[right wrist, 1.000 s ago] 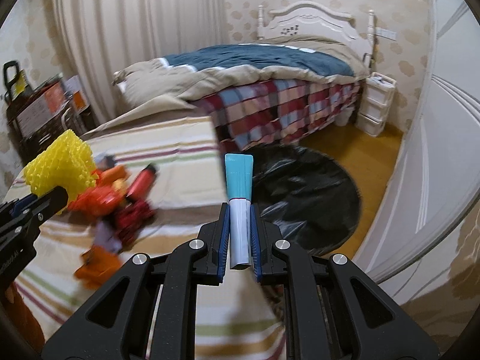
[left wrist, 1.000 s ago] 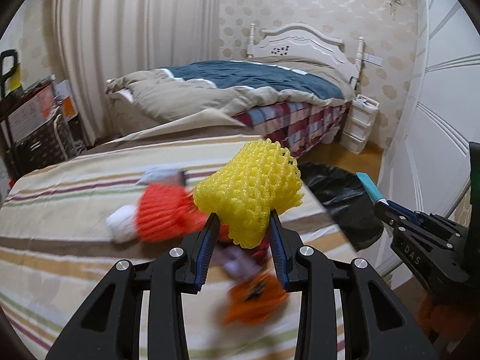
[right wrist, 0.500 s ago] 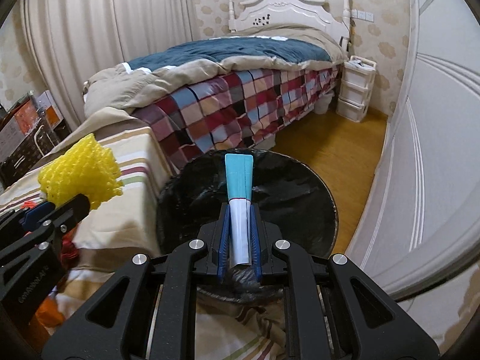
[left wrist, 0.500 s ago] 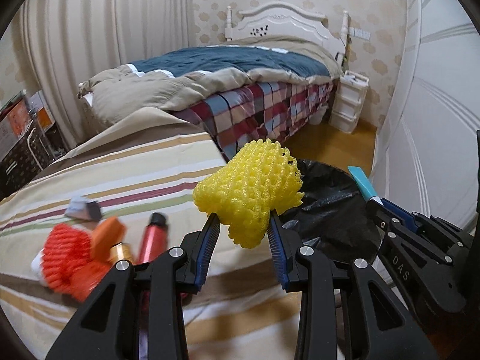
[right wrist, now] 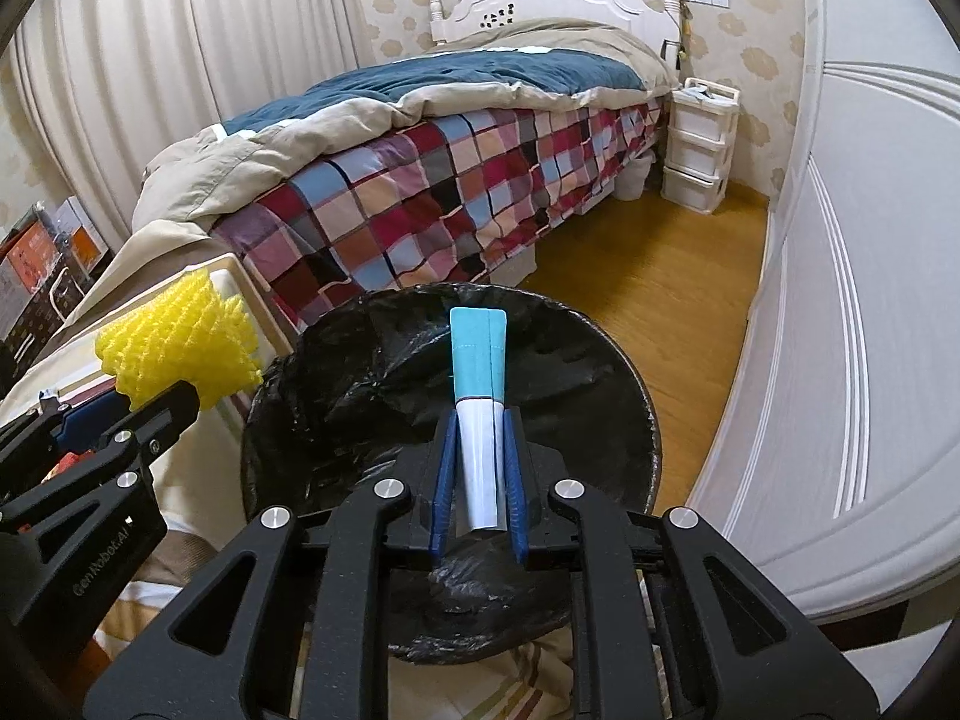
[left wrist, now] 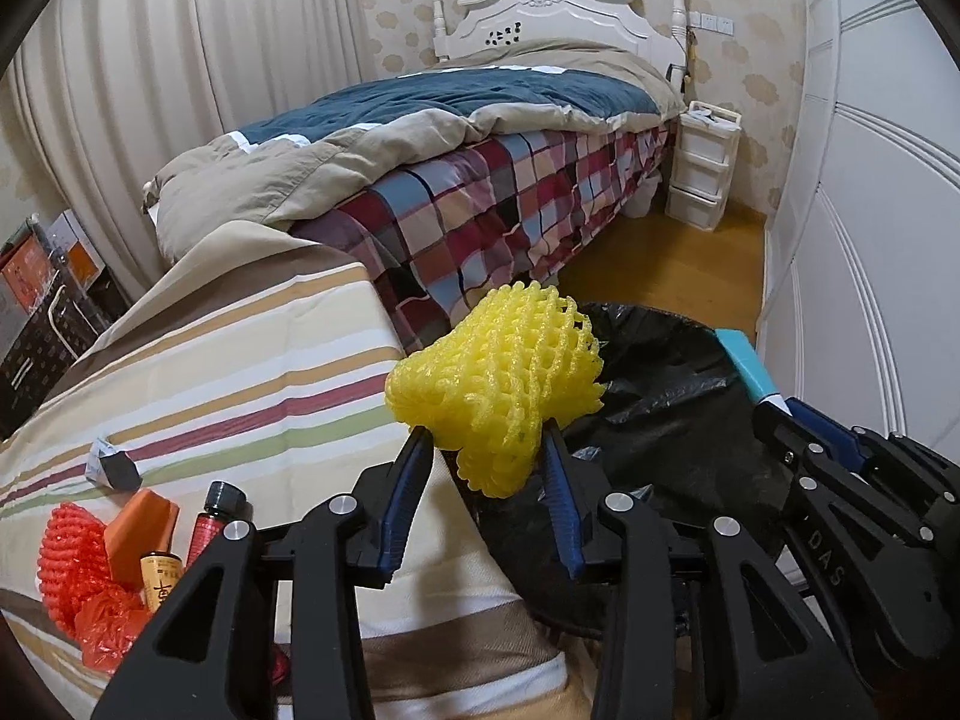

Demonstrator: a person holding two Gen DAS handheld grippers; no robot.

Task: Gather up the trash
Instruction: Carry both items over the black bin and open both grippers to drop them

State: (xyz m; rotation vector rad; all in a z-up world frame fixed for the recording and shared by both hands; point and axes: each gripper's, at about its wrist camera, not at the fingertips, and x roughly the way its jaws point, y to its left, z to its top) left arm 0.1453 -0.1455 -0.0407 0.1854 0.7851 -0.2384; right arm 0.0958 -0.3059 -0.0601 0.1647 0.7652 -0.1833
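Observation:
My left gripper (left wrist: 483, 450) is shut on a yellow foam fruit net (left wrist: 498, 378), held at the striped table's right edge beside the black-lined trash bin (left wrist: 666, 414). The net also shows in the right wrist view (right wrist: 180, 354). My right gripper (right wrist: 478, 420) is shut on a white and teal tube (right wrist: 477, 396), held over the open bin (right wrist: 372, 396). The tube's teal end shows in the left wrist view (left wrist: 747, 363). Loose trash lies on the striped cloth at lower left: a red foam net (left wrist: 66, 564), an orange packet (left wrist: 141, 525), a red bottle (left wrist: 210, 519) and a small dark wrapper (left wrist: 111, 465).
A bed with a plaid cover (right wrist: 432, 180) stands behind the bin. White wardrobe doors (right wrist: 852, 312) run along the right. A white drawer unit (right wrist: 699, 144) stands by the headboard. Wood floor (right wrist: 666, 276) lies between bed and wardrobe. Boxes on a rack (left wrist: 42, 294) stand at far left.
Both grippers swung right from the striped table toward the bin, still holding their items. The right gripper now hangs over the bin; the loose trash has slid to the left view's lower left.

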